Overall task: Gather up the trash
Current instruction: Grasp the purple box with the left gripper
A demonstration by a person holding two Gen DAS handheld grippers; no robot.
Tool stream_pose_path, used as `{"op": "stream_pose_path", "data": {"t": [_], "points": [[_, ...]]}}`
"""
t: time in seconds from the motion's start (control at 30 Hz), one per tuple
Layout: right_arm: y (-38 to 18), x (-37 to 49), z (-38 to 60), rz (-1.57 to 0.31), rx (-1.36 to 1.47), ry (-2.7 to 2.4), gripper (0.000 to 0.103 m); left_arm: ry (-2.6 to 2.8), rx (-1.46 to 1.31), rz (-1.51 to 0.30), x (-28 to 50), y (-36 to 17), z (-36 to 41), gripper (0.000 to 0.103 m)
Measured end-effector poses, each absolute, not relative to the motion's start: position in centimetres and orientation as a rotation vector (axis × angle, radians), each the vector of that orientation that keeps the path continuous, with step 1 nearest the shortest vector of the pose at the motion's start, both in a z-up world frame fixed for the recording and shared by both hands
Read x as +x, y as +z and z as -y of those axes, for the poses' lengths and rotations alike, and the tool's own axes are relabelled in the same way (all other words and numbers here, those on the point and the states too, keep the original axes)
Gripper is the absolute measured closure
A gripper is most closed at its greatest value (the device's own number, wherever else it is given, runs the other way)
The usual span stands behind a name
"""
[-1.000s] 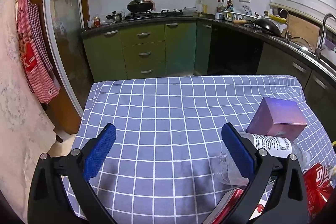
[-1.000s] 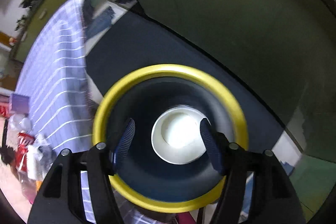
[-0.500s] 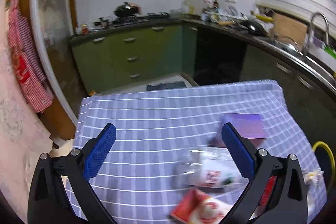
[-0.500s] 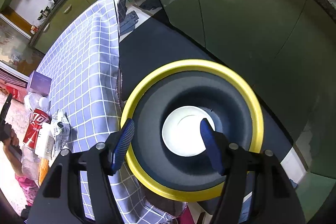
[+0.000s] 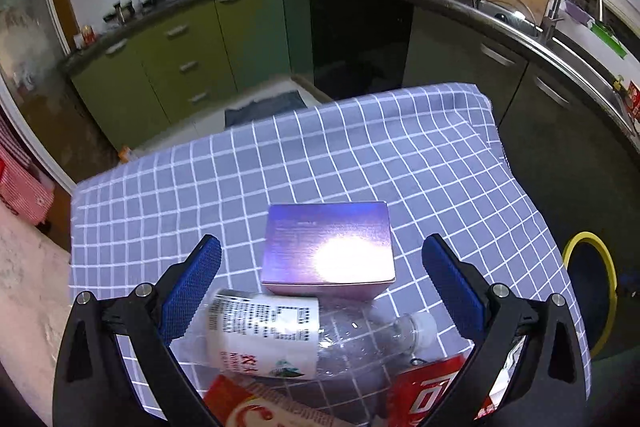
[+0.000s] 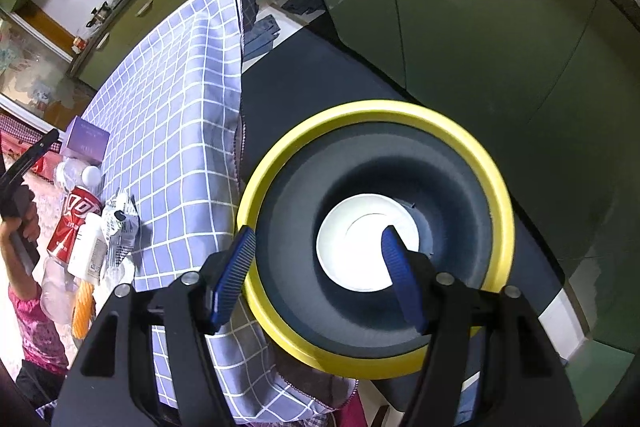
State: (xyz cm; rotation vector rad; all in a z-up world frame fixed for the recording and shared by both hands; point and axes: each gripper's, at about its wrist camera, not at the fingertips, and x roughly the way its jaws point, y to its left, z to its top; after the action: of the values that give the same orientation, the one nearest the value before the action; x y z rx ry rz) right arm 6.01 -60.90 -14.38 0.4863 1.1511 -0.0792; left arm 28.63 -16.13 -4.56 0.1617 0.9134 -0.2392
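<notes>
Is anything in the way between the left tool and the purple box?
Nothing visible blocks it. The left tool is open and the purple box sits between its fingers. The clear plastic bottle lies just nearer, against the box's near edge, under the tool.

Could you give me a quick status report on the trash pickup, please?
Left claw open over purple box and plastic bottle. Right claw open, empty, above yellow-rimmed bin. Nothing blocking.

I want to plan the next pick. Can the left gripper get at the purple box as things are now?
Probably yes. The left gripper is open, wider than the purple box, which lies straight ahead with nothing on top. The bottle lies against the box's near side, so coming from above looks easier.
</notes>
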Motion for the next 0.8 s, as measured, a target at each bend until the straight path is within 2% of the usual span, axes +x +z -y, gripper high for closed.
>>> {"op": "stream_pose_path", "data": {"t": [0.43, 0.7, 0.8], "points": [[-14.9, 7.4, 59.3, -1.168, 0.463, -0.035, 0.040, -0.224, 0.197, -0.993, 31.1, -8.3, 16.6, 0.004], [-15.5, 7.1, 59.7, -1.177, 0.472, -0.033, 0.040, -0.224, 0.188, -1.025, 31.7, -9.4, 17.1, 0.026], [-15.6, 7.0, 60.0, -1.175, 0.477, -0.034, 0.040, -0.234, 0.189, -1.015, 31.6, -9.3, 17.2, 0.027]]}}
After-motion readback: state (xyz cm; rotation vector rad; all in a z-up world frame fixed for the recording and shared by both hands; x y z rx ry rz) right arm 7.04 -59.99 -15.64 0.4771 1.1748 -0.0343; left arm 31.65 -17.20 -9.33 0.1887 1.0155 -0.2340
